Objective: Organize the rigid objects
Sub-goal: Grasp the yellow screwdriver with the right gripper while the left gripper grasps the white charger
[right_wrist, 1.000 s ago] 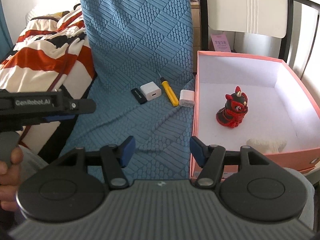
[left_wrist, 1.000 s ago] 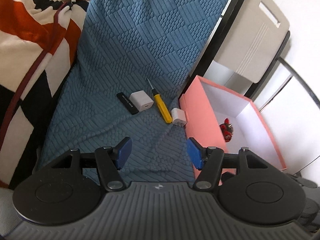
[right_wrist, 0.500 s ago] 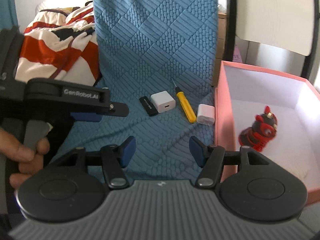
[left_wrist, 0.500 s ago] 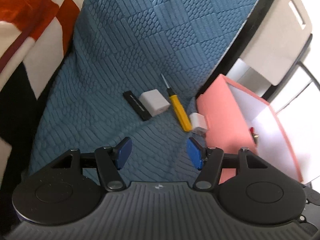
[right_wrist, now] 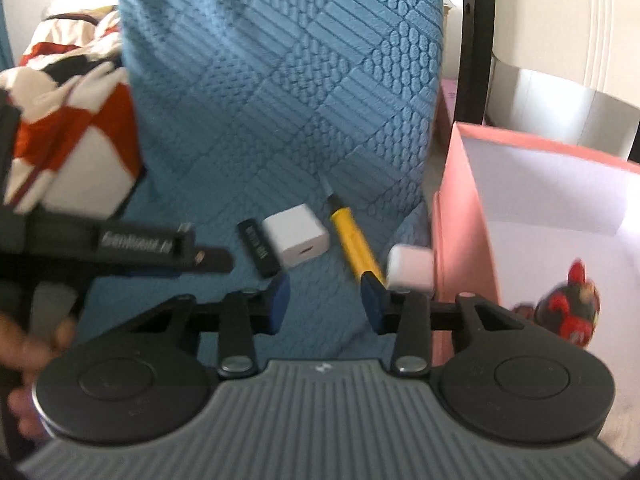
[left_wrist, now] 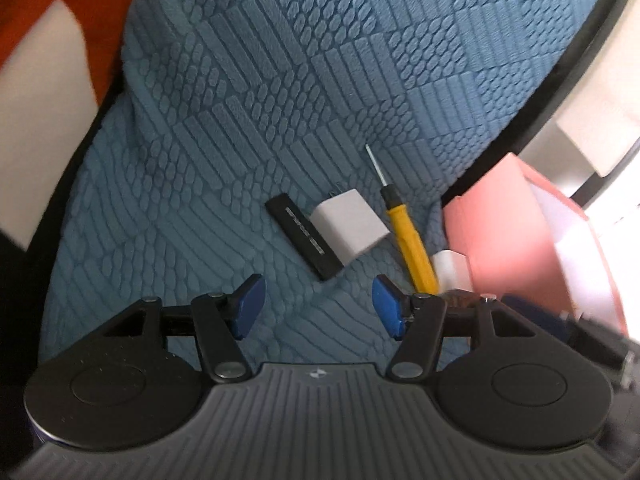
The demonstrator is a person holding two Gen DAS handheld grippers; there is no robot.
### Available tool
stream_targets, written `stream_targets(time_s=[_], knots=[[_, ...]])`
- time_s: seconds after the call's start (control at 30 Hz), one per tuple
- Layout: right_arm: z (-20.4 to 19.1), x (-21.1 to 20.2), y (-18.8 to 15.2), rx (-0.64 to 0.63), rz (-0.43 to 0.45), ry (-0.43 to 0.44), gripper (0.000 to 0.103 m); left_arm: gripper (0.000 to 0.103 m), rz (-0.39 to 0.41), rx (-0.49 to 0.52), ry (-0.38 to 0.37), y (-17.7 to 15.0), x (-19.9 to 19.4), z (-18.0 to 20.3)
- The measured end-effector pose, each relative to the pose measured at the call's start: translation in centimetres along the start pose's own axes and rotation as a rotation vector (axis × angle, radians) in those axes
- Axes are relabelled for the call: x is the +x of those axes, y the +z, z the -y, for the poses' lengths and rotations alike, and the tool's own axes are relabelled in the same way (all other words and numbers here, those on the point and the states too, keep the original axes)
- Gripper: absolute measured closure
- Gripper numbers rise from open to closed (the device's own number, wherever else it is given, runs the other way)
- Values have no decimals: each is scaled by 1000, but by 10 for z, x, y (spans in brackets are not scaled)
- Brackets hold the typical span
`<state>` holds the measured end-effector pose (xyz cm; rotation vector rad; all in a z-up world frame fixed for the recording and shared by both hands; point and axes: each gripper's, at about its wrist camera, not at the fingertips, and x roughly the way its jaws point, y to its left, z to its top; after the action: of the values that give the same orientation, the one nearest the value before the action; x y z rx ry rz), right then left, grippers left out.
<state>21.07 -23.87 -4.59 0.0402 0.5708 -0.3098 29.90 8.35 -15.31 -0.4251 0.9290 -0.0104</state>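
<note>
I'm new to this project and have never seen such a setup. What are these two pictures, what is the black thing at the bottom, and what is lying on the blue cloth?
No robot here: a person holds a hand-operated claw in each hand, with a wide-angle camera on each looking forward along its two blue-tipped fingers. One picture comes from the left claw, the other from the right claw. Both hold nothing; the left one's jaws are open, the right one's are closing.

On the blue textured cloth lie a black stick, a white charger cube, a yellow screwdriver and a small white block, which sits beside the pink box. Inside that box stands a red figurine.
</note>
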Motion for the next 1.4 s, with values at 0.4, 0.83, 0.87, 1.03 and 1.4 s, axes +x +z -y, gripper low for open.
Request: stream_targets(time_s=[0.4, 0.83, 0.87, 1.03, 1.4], knots=[[17, 74, 33, 40, -113, 11, 64, 37, -27, 63, -73, 48, 44, 0], [5, 119, 16, -103, -205, -69, 64, 35, -134, 389, -78, 56, 85, 33], [6, 119, 16, -101, -202, -74, 64, 35, -137, 401, -72, 55, 88, 34], [7, 117, 13, -93, -192, -80, 73, 31, -141, 440, -58, 52, 100, 39], [16, 113, 12, -54, -212, -68, 77, 36, -116, 451, 6, 37, 120, 55]])
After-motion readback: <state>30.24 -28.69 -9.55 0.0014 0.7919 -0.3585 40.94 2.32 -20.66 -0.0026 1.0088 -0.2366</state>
